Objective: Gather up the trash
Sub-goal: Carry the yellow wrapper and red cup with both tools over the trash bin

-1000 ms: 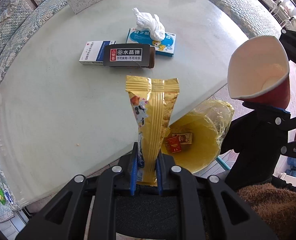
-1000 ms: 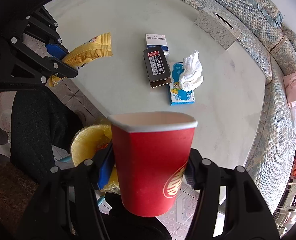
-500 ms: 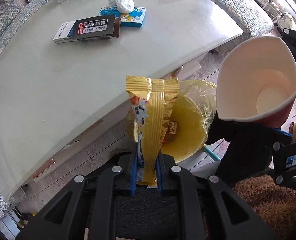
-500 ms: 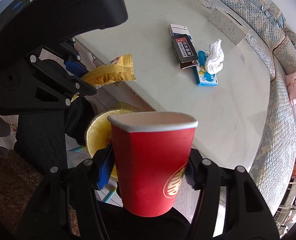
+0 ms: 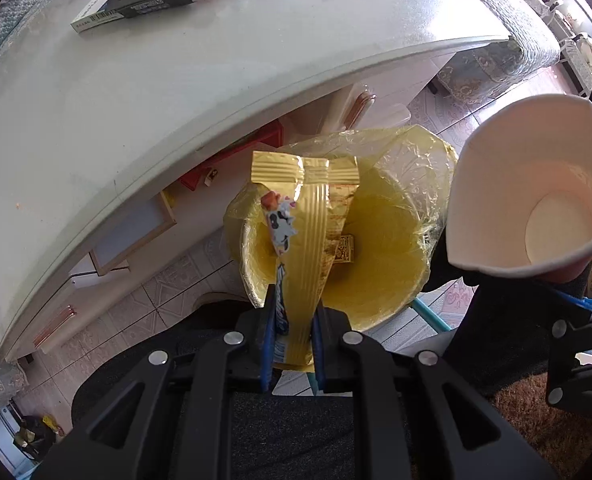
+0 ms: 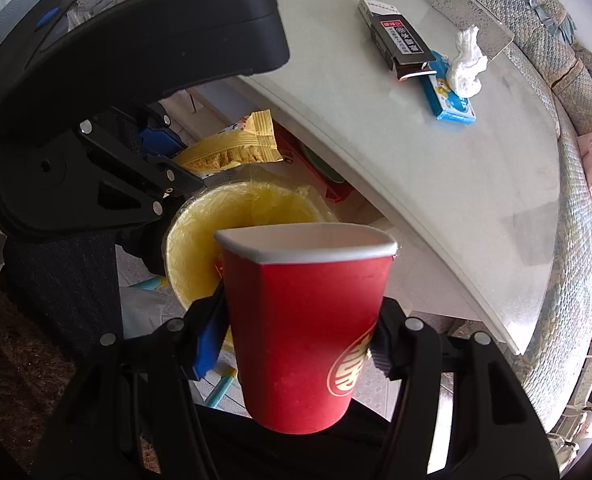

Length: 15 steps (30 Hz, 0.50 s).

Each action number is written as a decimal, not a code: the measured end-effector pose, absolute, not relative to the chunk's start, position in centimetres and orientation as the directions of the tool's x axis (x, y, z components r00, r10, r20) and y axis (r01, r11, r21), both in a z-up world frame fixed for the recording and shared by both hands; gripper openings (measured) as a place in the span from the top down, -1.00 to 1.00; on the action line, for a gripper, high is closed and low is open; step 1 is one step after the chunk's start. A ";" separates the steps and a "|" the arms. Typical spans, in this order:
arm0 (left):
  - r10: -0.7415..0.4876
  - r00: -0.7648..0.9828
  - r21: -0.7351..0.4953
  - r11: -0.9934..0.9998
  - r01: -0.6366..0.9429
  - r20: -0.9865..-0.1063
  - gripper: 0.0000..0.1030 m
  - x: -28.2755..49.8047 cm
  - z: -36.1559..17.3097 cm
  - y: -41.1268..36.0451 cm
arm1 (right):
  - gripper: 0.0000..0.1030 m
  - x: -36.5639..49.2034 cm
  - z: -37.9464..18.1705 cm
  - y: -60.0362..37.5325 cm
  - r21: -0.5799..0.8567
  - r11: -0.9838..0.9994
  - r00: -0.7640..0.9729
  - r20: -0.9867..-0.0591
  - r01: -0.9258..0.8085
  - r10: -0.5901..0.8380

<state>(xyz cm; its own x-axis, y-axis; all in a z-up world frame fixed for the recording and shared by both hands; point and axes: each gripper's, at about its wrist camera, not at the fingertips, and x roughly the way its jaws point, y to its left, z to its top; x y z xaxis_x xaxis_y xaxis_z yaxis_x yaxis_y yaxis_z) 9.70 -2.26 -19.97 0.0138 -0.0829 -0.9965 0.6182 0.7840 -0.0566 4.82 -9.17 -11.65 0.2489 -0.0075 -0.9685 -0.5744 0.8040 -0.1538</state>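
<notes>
My left gripper (image 5: 294, 344) is shut on a gold snack wrapper (image 5: 306, 224) and holds it over the yellow-lined trash bin (image 5: 380, 280) on the floor beside the table. My right gripper (image 6: 300, 344) is shut on a red paper cup (image 6: 300, 332), squeezed and empty, which hangs over the same bin (image 6: 200, 248). The cup (image 5: 532, 196) shows at the right of the left wrist view, and the wrapper (image 6: 236, 148) at the left of the right wrist view. Small trash lies in the bin.
On the white table (image 5: 176, 92) lie a black box (image 6: 402, 40), a white box (image 6: 376, 8), a blue box (image 6: 452, 100) with a crumpled tissue (image 6: 466, 64) on it, and a tissue box (image 6: 472, 20). Sofas surround the table. Tiled floor lies below.
Both grippers have moved off the table edge and down toward the bin. The wrapper and the cup now hang over the bin's mouth. Both grips are unchanged.
</notes>
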 end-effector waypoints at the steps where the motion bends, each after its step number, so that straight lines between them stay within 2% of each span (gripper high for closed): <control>1: -0.081 0.011 -0.057 0.783 0.620 -0.997 0.70 9.5 -20.5 -2.4 | -0.13 4.7 -12.2 -9.2 -0.151 0.806 0.243 -0.970 -0.573 -0.008; 4: -0.055 0.023 -0.029 0.785 0.619 -0.998 0.70 9.2 -22.1 -2.5 | -0.14 4.5 -14.0 -9.5 -0.131 0.816 0.220 -0.975 -0.563 -0.004; 15: -0.051 -0.064 -0.079 0.801 0.593 -0.997 0.70 9.7 -29.4 -3.6 | -0.14 4.1 -21.1 -10.5 -0.094 0.846 0.148 -0.989 -0.524 -0.018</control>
<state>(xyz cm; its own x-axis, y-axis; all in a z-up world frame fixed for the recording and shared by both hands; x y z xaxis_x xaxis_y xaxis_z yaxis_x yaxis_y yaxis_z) 9.68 -3.56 -29.39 -0.0636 -0.0509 -0.9967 0.5934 0.8011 -0.0788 4.09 -10.49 -21.09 0.1478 -0.0182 -0.9889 -0.5244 0.8463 -0.0939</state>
